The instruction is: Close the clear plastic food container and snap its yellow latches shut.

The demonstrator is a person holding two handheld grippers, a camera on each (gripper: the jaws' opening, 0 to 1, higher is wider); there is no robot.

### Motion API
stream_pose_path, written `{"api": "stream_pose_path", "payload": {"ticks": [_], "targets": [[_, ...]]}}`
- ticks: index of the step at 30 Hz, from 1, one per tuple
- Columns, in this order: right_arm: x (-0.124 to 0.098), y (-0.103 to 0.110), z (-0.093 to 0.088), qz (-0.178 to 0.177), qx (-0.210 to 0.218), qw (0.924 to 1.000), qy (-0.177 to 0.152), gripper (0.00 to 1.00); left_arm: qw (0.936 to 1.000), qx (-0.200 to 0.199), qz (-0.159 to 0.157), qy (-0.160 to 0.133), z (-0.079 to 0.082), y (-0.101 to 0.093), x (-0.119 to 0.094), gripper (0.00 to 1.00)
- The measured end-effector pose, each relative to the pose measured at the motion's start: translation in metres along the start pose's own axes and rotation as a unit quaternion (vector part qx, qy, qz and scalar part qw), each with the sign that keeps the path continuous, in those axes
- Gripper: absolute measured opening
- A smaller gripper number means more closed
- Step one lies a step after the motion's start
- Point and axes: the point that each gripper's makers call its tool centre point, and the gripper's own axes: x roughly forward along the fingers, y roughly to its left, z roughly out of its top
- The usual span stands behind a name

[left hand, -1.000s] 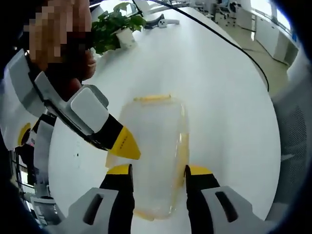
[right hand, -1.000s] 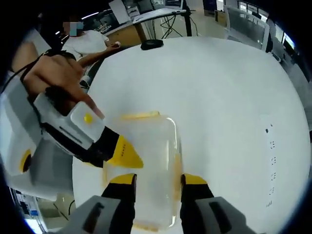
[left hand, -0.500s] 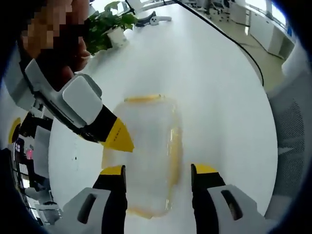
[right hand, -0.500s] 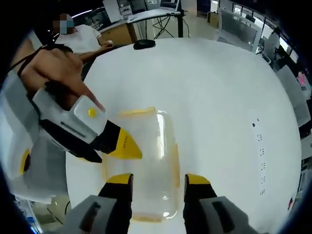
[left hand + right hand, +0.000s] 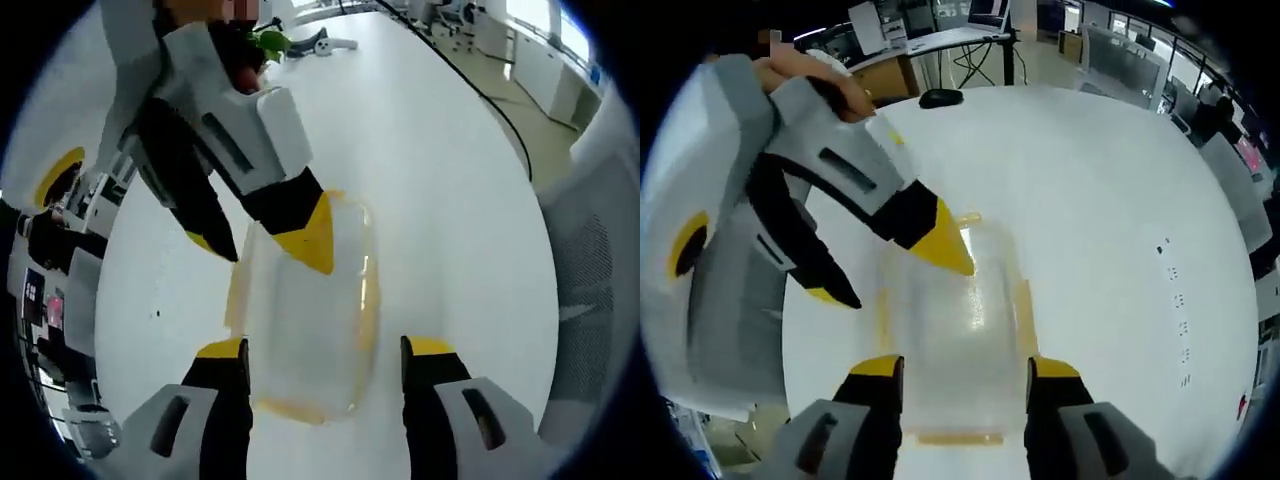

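Both grippers hover with jaws parted: left gripper (image 5: 325, 350), right gripper (image 5: 965, 367).

We see a large white round-edged table (image 5: 430, 150) occupying most of both views, with a potted green plant (image 5: 268, 41) at its far edge in the left gripper view and a dark cable (image 5: 470, 80) running across it. Beyond the table in the right gripper view we note desks (image 5: 940, 40), monitors (image 5: 865, 20) and a chair (image 5: 1230, 170), under bright, even lighting.
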Motion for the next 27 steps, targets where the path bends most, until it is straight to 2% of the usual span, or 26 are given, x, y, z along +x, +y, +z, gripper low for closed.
{"api": "stream_pose_path", "payload": {"ticks": [13,14,17,19,21,27], "targets": [[-0.003,0.013,-0.009,-0.012,-0.008,0.9999,-0.008,0.57,0.9997,-0.021,-0.002,0.012,-0.015,0.010,-0.002,0.67],[-0.003,0.015,-0.011,-0.013,-0.016,0.9998,-0.001,0.57,0.9997,-0.019,-0.003,0.013,-0.016,0.010,-0.002,0.68],[-0.004,0.018,-0.009,-0.018,-0.027,0.9994,-0.008,0.59,0.9998,-0.008,0.000,0.018,-0.018,0.012,-0.001,0.69],[-0.003,0.017,-0.011,-0.030,-0.048,0.9984,0.002,0.60,0.9998,-0.005,0.001,0.018,-0.019,0.014,0.000,0.69],[-0.001,0.021,-0.013,-0.028,-0.050,0.9983,0.006,0.61,0.9997,-0.003,0.001,0.023,-0.022,0.016,0.002,0.71],[0.000,0.010,-0.017,-0.059,-0.066,0.9961,0.002,0.62,0.9995,0.005,0.002,0.031,-0.026,0.018,0.006,0.74]]}}
